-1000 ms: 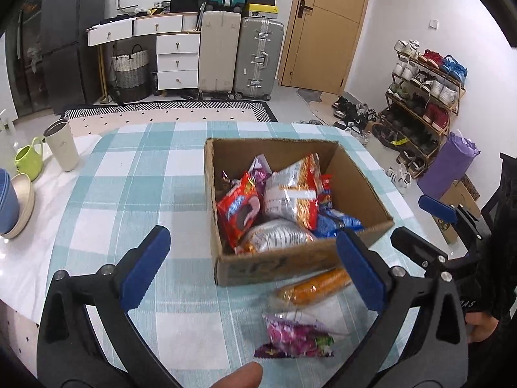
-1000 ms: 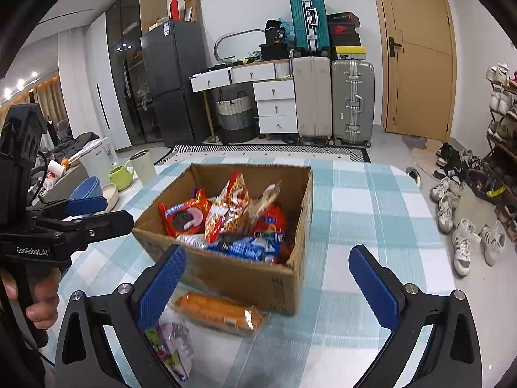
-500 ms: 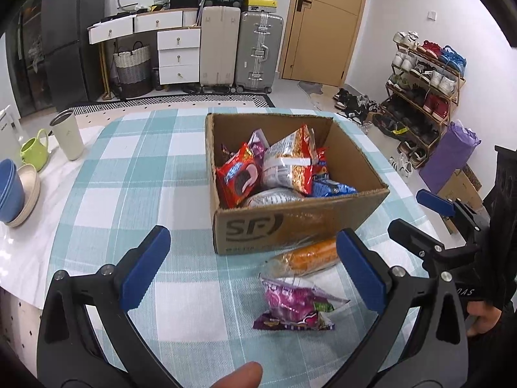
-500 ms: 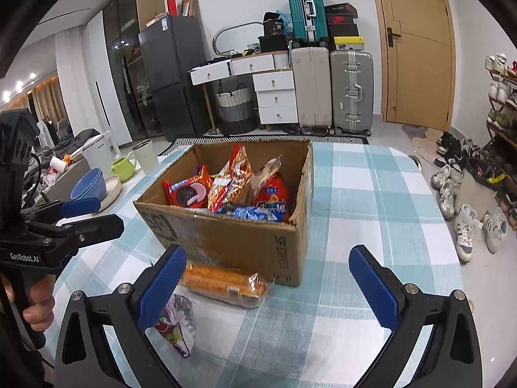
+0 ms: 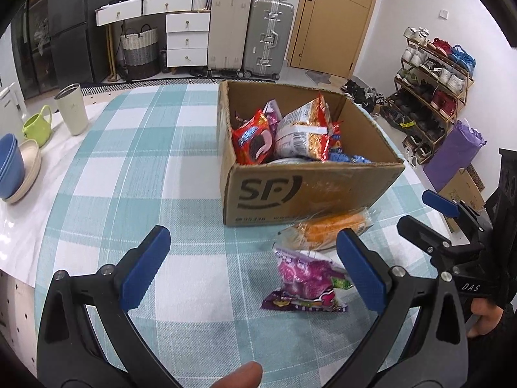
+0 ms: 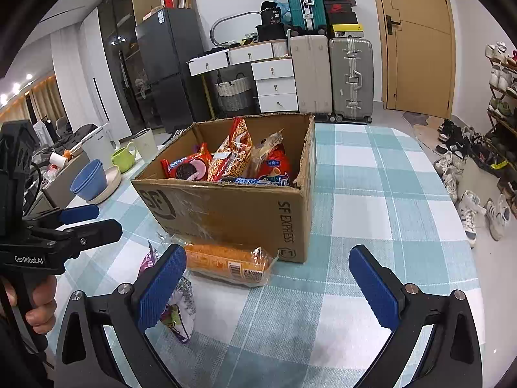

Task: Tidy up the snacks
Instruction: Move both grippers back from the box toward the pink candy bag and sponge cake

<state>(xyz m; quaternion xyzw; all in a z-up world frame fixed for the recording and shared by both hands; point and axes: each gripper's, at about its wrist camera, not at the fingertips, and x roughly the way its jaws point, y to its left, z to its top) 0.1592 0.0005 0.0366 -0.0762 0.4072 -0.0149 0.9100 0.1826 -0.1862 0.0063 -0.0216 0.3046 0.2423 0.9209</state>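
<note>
a lived-in room with suitcases, white drawers and a shoe rack sits behind the desk, which wears a teal checked cloth. the cardboard box stands mid-desk, already packed with upright snack packets. two snacks are not yet in: an orange packet lying against the box's near wall, and a purple packet just in front of it.

my left claw hovers low over the cloth, spread wide and empty, its right pad just beside the purple packet. my right claw is likewise wide apart and holds nothing, with its left pad just in front of the orange packet's end.

i judge the step is picking up a loose packet. to do it well i'd straddle the packet across its narrow width, pinch the crinkly film firmly, then lift clear of the box rim before dropping in.

the two claws sit close together, so i'd move one at a time. there's free cloth left of the box; cups and bowls crowd the far left edge.
</note>
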